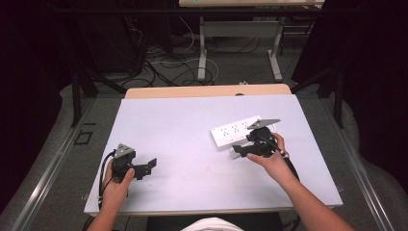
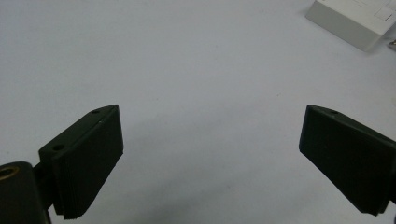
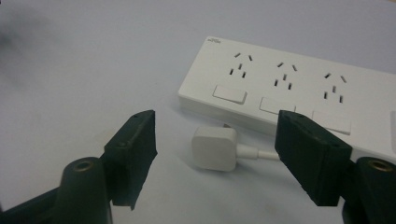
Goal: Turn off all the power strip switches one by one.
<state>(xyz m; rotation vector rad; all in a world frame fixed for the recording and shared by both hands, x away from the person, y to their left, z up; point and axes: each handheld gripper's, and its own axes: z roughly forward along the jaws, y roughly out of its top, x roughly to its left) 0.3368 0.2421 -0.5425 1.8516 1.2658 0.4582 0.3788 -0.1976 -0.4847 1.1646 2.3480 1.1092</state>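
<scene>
Right gripper (image 3: pixel 215 158) was open, empty — plug (image 3: pixel 215 148) lay between its jaws, cable trailing right, just beside power strip (image 3: pixel 299 88); left gripper (image 2: pixel 210 154) open, idle.

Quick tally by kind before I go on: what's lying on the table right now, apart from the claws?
White power strip: 1
White plug with its cable: 1
Total: 2 things, both white, lying close together on the table in front of the open right claw.
</scene>
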